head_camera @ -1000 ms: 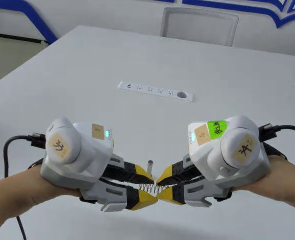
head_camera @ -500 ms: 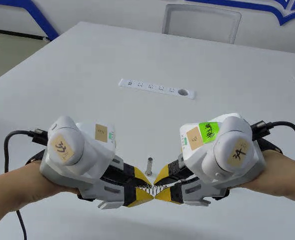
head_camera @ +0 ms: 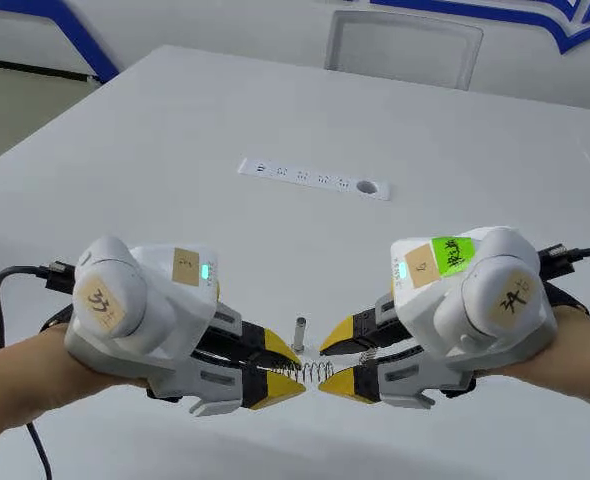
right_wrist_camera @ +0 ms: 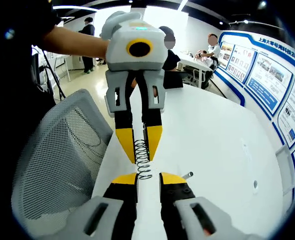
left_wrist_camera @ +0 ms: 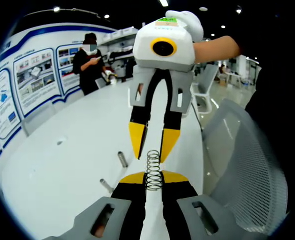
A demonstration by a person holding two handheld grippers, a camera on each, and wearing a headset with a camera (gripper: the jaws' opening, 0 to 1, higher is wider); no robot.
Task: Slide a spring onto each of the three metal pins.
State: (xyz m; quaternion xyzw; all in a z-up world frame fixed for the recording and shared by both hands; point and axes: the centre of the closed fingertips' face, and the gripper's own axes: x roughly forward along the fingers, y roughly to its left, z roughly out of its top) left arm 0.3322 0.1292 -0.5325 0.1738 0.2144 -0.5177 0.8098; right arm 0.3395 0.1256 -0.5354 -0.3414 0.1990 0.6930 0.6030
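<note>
A small metal spring (head_camera: 309, 373) hangs level between the two grippers' yellow tips, just above the white table (head_camera: 175, 150). My left gripper (head_camera: 285, 368) is shut on the spring's (left_wrist_camera: 153, 171) left end. The right gripper (head_camera: 335, 360) faces it tip to tip, its jaws slightly apart around the spring's (right_wrist_camera: 143, 160) other end. One short metal pin (head_camera: 299, 331) stands upright on the table just behind the tips. The left gripper view has that pin (left_wrist_camera: 122, 159) and a second pin (left_wrist_camera: 106, 186) nearer me. In the right gripper view, one pin (right_wrist_camera: 186, 176) sits right of my jaws.
A white power strip (head_camera: 312, 180) lies mid-table, and a grey chair (head_camera: 403, 50) stands at the far edge. A mesh chair (left_wrist_camera: 247, 160) is close behind me at the near edge. A black cable (head_camera: 0, 300) trails from the left gripper. People stand in the background (left_wrist_camera: 90, 62).
The right gripper has shifted a little to the right and its jaws have parted. The left gripper moved slightly left and keeps the spring. The pin has not moved.
</note>
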